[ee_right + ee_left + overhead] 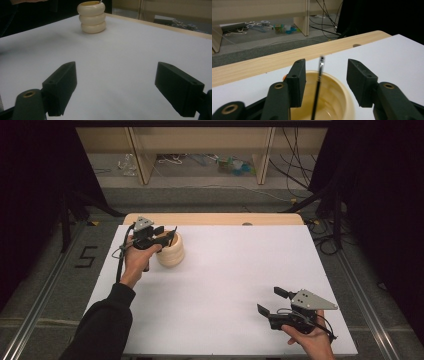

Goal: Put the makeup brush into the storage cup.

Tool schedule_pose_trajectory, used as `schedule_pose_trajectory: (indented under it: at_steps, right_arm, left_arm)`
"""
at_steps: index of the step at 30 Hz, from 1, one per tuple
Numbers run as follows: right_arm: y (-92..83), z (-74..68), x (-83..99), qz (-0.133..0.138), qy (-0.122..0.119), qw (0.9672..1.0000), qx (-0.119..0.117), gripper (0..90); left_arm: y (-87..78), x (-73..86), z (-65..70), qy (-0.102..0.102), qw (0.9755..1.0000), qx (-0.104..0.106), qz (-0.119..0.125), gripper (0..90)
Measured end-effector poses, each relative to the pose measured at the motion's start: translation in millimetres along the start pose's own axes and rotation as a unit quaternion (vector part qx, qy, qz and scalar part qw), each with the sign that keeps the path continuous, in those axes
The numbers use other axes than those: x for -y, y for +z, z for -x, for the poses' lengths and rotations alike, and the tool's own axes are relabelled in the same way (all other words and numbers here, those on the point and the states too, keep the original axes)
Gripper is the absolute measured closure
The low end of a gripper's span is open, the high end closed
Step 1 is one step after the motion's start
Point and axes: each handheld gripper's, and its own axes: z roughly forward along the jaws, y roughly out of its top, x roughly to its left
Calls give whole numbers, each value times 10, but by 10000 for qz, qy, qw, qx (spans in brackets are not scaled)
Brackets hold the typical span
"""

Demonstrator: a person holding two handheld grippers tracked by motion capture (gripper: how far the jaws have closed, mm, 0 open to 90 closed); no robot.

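A cream ribbed cup (171,254) stands upright at the far left of the white tabletop (225,280). A thin black stick (319,85) with a silvery tip leans inside the cup (342,97). My left gripper (167,234) hovers right over the cup's mouth. In the left gripper view its jaws (326,68) stand apart on either side of the stick, and the pads (298,82) do not touch it. My right gripper (269,301) rests open near the front right corner with nothing between its jaws (117,68). It looks across the table toward the cup (91,18).
A wooden strip (215,218) runs along the table's far edge. Beyond it lie the floor, loose cables (300,180) and wooden shelf legs (142,160). Dark curtains flank both sides. Bare white surface stretches between the cup and the right gripper.
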Motion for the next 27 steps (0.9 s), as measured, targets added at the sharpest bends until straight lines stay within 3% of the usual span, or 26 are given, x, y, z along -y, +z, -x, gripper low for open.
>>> schedule_pose_trajectory:
  at_steps: [2,4,7,16,19,24,25,27]
  right_arm:
    - [7,3,4,19,20,10000,17,188]
    - [-16,4,-10,-108,-37,9999,25,188]
    - [15,-11,-7,101,7,9999,-40,188]
    - [-9,-10,-14,-7,-8,10000,-2,188]
    - [9,-8,-6,75,0,10000,-28,188]
    - [-7,-15,-15,-16,-19,10000,17,188]
    - [-4,-4,-17,58,-146,9999,47,188]
    - [7,-26,-13,116,-24,9999,-41,189]
  left_arm:
    - [-65,-11,43,-64,9999,76,20,445]
    - [-120,-32,85,22,9999,85,55,411]
    - [-192,-46,122,76,9998,157,123,397]
    - [-318,-50,197,215,9991,269,240,350]
    - [-367,-26,224,277,9988,335,233,312]
    - [-471,31,285,457,9976,425,289,263]
    - [-493,41,290,473,9975,430,283,256]
    - [-534,58,297,466,9973,469,310,254]
